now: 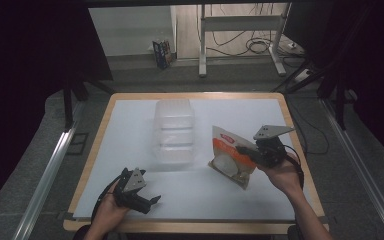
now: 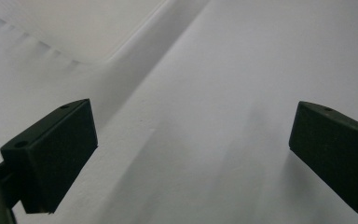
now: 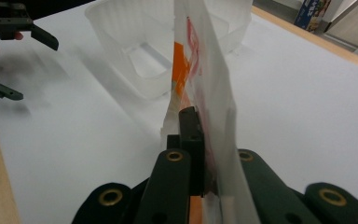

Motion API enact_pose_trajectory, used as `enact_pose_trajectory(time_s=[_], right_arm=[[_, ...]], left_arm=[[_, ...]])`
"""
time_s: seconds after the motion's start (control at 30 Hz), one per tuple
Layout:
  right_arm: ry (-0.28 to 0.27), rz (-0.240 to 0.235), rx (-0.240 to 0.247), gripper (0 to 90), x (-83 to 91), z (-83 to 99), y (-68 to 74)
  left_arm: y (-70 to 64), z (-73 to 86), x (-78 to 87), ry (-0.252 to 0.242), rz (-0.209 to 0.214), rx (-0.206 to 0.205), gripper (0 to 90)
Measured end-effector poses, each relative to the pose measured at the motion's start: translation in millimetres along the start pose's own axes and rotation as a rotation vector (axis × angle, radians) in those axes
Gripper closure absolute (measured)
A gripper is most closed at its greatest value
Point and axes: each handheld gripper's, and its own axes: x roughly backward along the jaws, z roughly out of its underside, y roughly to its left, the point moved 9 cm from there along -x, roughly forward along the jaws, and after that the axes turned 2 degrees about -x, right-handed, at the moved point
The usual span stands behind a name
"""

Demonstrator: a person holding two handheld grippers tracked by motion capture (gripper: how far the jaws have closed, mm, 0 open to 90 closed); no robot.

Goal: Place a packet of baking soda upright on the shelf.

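Observation:
A white and orange snack bag [image 1: 230, 157] is held up off the white table mat, tilted, with my right gripper [image 1: 245, 150] shut on its right edge. In the right gripper view the bag [image 3: 200, 79] stands edge-on between the jaws of my right gripper [image 3: 205, 126]. A clear plastic container [image 1: 174, 131] lies in the middle of the mat, left of the bag; its clear wall [image 3: 135, 51] shows behind the bag. My left gripper [image 1: 150, 202] rests low at the front left, open, nothing between its fingers [image 2: 56, 154].
The white mat [image 1: 130, 130] covers a wooden table with a raised rim [image 1: 95, 145]. A corner of the container [image 2: 74, 32] lies ahead of the left jaws. Metal rails flank the table; a desk frame and cables stand behind it.

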Motion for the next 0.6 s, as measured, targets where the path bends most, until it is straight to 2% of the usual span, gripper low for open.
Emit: enact_pose_trajectory(time_s=[0.3,0.33,0.6], right_arm=[[0.000,0.031,0.013,88.4,-4.1,-19.0,-7.8],[-0.004,0.036,0.014,88.4,-5.2,-25.2,-11.6],[-0.041,0.019,-0.002,88.4,-10.2,-51.8,-20.3]], left_arm=[[0.1,-0.1,0.0,0.000,0.001,0.001,1.0],[0.2,-0.1,0.0,-0.001,0.001,0.002,1.0],[0.4,-0.1,0.4,-0.006,0.003,0.014,1.0]])
